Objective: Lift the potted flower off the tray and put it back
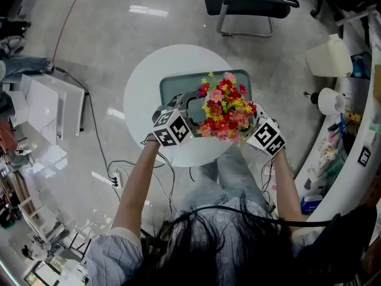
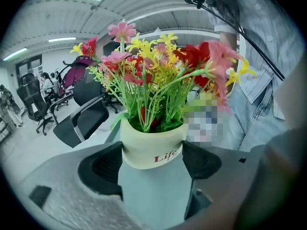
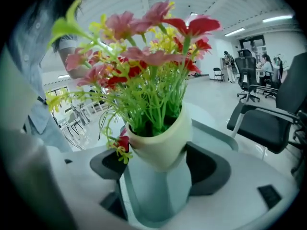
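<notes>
Evidently the lifting half of the job was in hand. The potted flower (image 1: 225, 113) hung over the green tray (image 1: 175, 87) on the round white table (image 1: 143, 82), gripped from both sides at once. The left gripper (image 2: 152, 161) had its jaws spread wide, with both dark pads pressed against the cream pot's (image 2: 144, 150) sides. The right gripper (image 3: 160, 164) clasped the same pot from the opposite side, its pads also against the wall. From where I stood, the pot's base seemed just clear of the tray, though I couldn't be sure. To my mind, the next move called for lowering both hands evenly, keeping the pot level, seating it flat on the tray, and only then easing the jaws apart.
</notes>
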The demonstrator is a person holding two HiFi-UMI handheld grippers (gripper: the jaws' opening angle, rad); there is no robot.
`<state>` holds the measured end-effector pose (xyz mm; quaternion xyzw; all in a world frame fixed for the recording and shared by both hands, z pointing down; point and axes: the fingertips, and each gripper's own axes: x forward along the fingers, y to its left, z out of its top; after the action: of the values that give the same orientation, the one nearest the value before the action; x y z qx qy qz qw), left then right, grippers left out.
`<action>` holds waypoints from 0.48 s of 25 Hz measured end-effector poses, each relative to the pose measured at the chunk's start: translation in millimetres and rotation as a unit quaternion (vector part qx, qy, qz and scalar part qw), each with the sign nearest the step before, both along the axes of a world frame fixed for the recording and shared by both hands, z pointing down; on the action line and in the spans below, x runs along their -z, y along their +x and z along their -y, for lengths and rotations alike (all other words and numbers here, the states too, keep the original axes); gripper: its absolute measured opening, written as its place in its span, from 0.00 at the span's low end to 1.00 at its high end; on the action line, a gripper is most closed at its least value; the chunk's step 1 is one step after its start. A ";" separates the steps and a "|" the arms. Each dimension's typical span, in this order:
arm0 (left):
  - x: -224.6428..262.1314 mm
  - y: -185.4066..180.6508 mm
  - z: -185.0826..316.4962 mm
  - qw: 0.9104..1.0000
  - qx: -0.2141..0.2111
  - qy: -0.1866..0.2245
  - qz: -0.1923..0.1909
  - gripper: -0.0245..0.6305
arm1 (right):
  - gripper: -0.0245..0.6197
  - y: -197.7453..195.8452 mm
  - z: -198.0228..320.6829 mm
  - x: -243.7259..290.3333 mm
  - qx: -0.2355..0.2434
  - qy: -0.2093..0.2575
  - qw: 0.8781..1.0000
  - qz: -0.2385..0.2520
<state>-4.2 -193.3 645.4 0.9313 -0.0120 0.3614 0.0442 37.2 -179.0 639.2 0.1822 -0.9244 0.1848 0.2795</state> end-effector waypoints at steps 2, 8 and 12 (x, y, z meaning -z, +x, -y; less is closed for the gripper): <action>7.6 -2.2 -2.2 1.000 0.005 0.004 -0.004 0.62 | 0.59 -1.8 -1.7 8.7 0.002 0.011 1.000 0.002; 32.2 -11.1 -11.1 1.000 0.025 0.005 -0.018 0.62 | 0.59 -9.0 -9.0 37.7 0.008 0.040 0.999 0.011; 47.9 -15.0 -18.5 0.999 0.029 0.016 -0.015 0.62 | 0.59 -12.4 -16.4 52.6 0.012 0.049 0.999 0.017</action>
<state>-19.2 -174.8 597.5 0.9366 -0.0441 0.3454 0.0400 24.8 -162.6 586.7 0.1813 -0.9390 0.1389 0.2570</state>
